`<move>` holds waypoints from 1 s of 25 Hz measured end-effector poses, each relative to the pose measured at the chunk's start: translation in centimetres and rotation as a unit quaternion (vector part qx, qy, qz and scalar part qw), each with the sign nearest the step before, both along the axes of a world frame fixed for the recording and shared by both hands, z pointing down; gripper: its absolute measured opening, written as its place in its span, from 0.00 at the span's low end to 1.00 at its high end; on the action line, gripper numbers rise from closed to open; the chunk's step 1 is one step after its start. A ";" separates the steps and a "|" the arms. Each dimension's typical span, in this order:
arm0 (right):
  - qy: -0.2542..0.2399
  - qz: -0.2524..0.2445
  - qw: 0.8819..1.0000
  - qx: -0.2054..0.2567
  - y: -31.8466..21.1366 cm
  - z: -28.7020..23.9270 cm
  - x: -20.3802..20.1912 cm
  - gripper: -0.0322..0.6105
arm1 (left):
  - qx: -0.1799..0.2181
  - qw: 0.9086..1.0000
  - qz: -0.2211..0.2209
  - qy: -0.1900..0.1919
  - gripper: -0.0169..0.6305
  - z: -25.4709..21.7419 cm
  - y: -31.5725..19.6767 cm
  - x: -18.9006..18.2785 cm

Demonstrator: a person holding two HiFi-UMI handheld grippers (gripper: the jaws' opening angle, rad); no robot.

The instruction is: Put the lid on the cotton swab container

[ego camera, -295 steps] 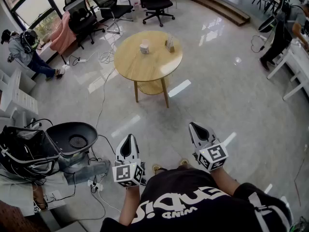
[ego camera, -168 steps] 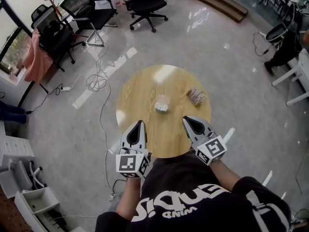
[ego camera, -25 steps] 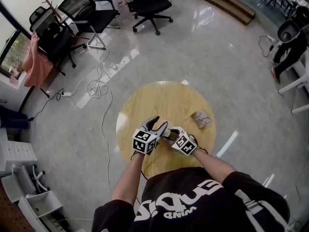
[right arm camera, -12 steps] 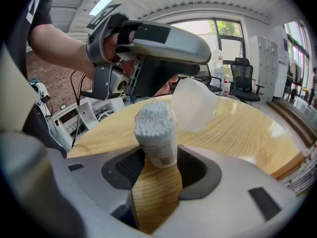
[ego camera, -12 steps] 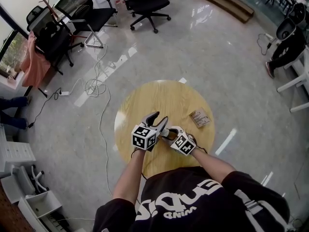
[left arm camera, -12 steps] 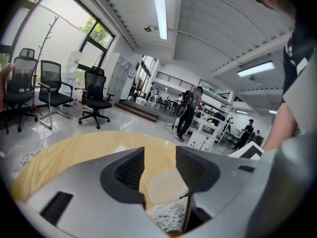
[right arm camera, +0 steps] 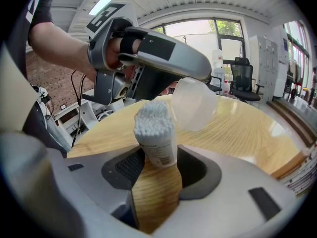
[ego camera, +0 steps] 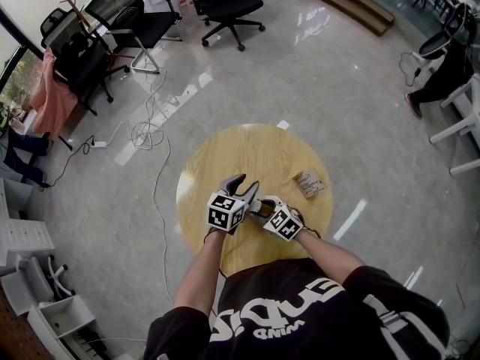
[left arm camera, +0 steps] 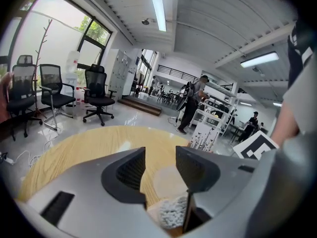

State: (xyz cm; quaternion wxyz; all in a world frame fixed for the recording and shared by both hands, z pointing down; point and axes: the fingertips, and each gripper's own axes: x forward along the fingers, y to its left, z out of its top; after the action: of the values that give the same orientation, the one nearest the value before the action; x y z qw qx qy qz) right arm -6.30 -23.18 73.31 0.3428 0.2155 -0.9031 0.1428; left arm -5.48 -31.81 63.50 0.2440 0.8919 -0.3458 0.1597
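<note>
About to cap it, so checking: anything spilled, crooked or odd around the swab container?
Nothing spilled. The cotton swab container stands roughly upright, clamped in the right gripper, swabs packed inside. The lid, held by the left gripper, sits tilted beside the opening, not squared over it yet.

In front of me a round wooden table (ego camera: 259,152) stands on glossy grey floor (ego camera: 360,88); a small printed box (ego camera: 310,184) sits near its right edge.
</note>
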 end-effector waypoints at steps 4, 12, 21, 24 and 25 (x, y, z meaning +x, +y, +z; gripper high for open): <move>-0.002 0.000 1.000 -0.006 0.2 0.2 -0.1 0.36 | 0.000 1.000 -0.003 -0.004 0.31 0.0 0.2 -0.2; 0.003 -0.007 1.000 -0.002 0.3 -0.1 0.1 0.36 | -0.002 1.000 -0.010 0.004 0.31 -0.6 1.3 -0.5; 0.003 -0.008 1.000 0.001 0.2 -0.1 -0.2 0.36 | -0.013 0.999 -0.022 0.022 0.31 -1.0 2.8 -1.6; 0.003 -0.008 1.000 0.003 0.2 -0.1 -0.2 0.36 | -0.016 0.999 -0.023 0.025 0.31 -0.9 3.4 -1.9; 0.003 -0.007 1.000 0.003 0.1 0.0 -0.2 0.36 | -0.017 0.999 -0.024 0.026 0.31 -0.9 3.6 -2.0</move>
State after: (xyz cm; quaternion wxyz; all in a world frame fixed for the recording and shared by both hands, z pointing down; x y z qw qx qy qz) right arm -6.45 -23.09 73.27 0.3455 0.2103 -0.9043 0.1365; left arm -7.51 -28.24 62.60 0.2720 0.8829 -0.3577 0.1364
